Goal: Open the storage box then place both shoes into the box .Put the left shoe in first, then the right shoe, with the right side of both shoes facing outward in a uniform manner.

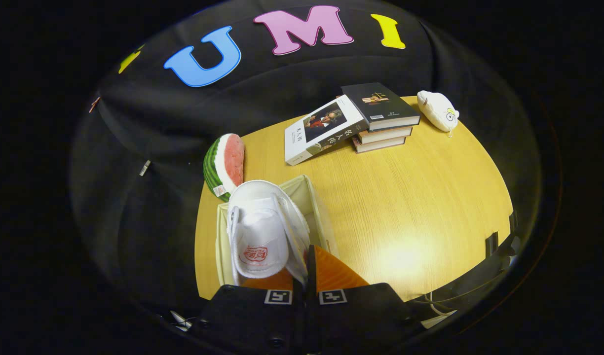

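A white shoe (262, 227) with a red emblem on its tongue hangs toe-forward just ahead of my fingers. My gripper (306, 276) is shut on it, both fingers pinching the shoe's right-hand collar edge. Under the shoe stands the beige fabric storage box (309, 192), open at the top, with its far rim and right wall visible around the shoe. The shoe covers most of the box's inside, so what lies in it is hidden.
The box stands at the left end of a wooden table (405, 197). A watermelon-slice toy (225, 165) lies just beyond the box. Farther back are a white-covered book (324, 129) leaning on a stack of books (383, 118), and a white plush toy (437, 111).
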Available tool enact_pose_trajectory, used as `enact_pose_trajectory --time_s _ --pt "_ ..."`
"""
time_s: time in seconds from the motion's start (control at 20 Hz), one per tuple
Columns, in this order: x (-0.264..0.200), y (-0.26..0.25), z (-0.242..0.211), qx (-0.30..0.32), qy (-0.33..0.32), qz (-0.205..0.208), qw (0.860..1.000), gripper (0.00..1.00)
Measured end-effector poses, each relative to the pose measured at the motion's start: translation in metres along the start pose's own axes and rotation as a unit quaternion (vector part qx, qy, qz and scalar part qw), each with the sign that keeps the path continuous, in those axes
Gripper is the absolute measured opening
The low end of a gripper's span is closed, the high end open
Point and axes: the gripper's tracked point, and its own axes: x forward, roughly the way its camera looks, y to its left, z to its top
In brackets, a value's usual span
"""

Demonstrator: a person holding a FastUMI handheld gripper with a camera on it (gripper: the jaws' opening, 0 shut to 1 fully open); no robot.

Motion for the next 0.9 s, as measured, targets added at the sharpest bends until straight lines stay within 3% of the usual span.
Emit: enact_pose_trajectory --time_s 0.25,0.35,0.55,0.65,0.9 --pt "0.026 -0.004 -0.016 -0.014 -0.009 -0.048 0.999 0.05" --pt "0.030 0.007 -0.025 -0.016 -0.009 -0.027 0.999 0.12" --pt "0.016 0.015 -0.026 -0.052 -0.034 -0.005 0.998 0.89" --pt "0.014 0.014 -0.026 -0.065 -0.043 -0.002 0.997 0.98" --pt "0.004 0.009 -0.020 -0.071 -0.057 0.019 0.996 0.99"
